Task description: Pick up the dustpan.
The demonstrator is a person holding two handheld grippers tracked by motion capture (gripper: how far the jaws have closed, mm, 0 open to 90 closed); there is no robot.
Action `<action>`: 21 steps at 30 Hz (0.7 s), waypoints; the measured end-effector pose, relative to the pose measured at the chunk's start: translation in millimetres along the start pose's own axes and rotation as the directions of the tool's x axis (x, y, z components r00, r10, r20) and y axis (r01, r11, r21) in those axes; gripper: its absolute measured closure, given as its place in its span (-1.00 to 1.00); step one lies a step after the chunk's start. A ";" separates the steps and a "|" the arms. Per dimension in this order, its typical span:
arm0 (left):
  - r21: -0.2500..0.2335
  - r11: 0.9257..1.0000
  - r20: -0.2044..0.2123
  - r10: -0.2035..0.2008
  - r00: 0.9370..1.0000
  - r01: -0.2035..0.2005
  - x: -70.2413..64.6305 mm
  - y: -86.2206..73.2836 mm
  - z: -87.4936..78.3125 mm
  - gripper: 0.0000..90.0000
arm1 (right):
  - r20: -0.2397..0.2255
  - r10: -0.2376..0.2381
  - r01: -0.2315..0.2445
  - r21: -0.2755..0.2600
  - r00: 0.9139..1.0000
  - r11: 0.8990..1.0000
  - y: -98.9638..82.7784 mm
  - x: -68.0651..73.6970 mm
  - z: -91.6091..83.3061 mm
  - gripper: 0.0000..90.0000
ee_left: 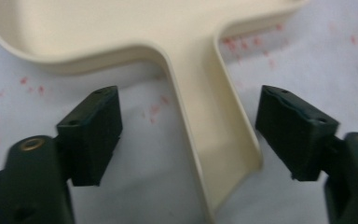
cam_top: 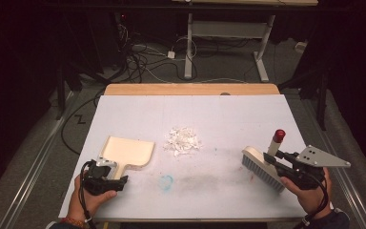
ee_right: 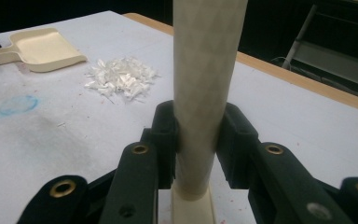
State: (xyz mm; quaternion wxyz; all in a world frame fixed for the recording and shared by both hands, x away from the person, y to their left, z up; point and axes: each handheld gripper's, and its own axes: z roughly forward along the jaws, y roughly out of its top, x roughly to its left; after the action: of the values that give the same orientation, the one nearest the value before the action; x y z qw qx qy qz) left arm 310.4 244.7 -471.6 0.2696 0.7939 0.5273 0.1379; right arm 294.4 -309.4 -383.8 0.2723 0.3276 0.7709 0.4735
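Note:
A cream dustpan (cam_top: 126, 151) lies at the left of the white table cover, pan toward the middle, its short handle (ee_left: 216, 126) toward the person. My left gripper (cam_top: 106, 179) is open, one jaw on each side of that handle, touching neither side. My right gripper (cam_top: 282, 161) at the table's right is shut on the cream handle (ee_right: 204, 93) of a hand brush (cam_top: 263, 168), which ends in a red tip (cam_top: 279, 135). The brush's grey bristles rest on the cover. A small pile of white paper scraps (cam_top: 182, 140) lies at the centre, between dustpan and brush.
A faint blue ring mark (cam_top: 166, 181) and a grey smudge sit on the cover near the front. The wooden table edge (cam_top: 190, 89) runs along the back. Beyond it are a white table frame (cam_top: 228, 43) and cables on the floor.

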 end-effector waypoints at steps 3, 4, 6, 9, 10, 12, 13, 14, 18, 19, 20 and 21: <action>-0.003 1.000 -0.008 0.007 1.000 -0.007 5.4 6.4 4.2 -0.38 | 0.003 0.004 -0.004 0.007 1.000 1.000 0.4 0.6 0.7 0.58; -0.004 1.000 -0.006 0.003 1.000 -0.003 6.5 7.8 5.0 -0.34 | 0.004 0.004 -0.004 0.008 1.000 1.000 0.4 0.5 1.0 0.58; -0.007 1.000 -0.010 0.000 1.000 0.000 7.4 8.8 5.6 -0.24 | 0.006 0.007 -0.007 0.007 1.000 1.000 0.0 0.0 1.3 0.58; -0.013 1.000 -0.027 -0.008 1.000 0.008 8.3 10.0 6.8 -0.14 | 0.004 0.016 -0.016 0.009 1.000 1.000 -0.6 -1.5 1.7 0.58; -0.016 1.000 -0.032 -0.010 0.999 0.010 7.5 9.6 6.8 -0.13 | 0.004 0.016 -0.016 0.011 1.000 1.000 -0.6 -1.7 1.7 0.58; -0.020 1.000 -0.036 -0.005 0.999 0.005 6.2 8.7 6.6 -0.08 | 0.004 0.016 -0.016 0.014 1.000 1.000 -0.6 -1.7 1.3 0.58; -0.020 1.000 -0.036 -0.005 0.999 0.005 6.2 8.7 6.6 -0.04 | 0.003 0.016 -0.016 0.013 1.000 1.000 -0.6 -1.8 1.1 0.58; -0.023 1.000 -0.034 -0.003 0.999 0.003 5.7 8.4 6.6 0.03 | 0.004 0.018 -0.018 0.013 1.000 1.000 -0.6 -1.9 1.1 0.58; -0.025 1.000 -0.022 0.018 1.000 -0.018 3.0 7.7 7.1 0.23 | 0.006 0.017 -0.017 0.013 1.000 1.000 -0.5 -2.2 1.1 0.58; -0.029 1.000 -0.008 0.008 1.000 -0.008 5.2 7.2 7.3 0.34 | 0.008 0.018 -0.018 0.014 1.000 1.000 -0.4 -2.4 1.2 0.58; -0.039 0.999 0.000 -0.007 1.000 0.007 7.9 5.8 7.4 0.34 | 0.008 0.018 -0.018 0.014 1.000 1.000 -0.4 -2.4 1.2 0.58; -0.050 0.999 0.008 -0.001 1.000 0.002 9.2 4.2 7.4 0.40 | 0.008 0.020 -0.020 0.016 1.000 1.000 -0.2 -3.0 1.5 0.58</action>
State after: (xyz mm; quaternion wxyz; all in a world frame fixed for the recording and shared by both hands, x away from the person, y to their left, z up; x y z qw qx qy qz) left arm 321.1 249.7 -475.8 0.2916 0.7870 0.5231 0.1479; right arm 297.3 -310.9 -384.3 0.2679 0.3392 0.7703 0.4688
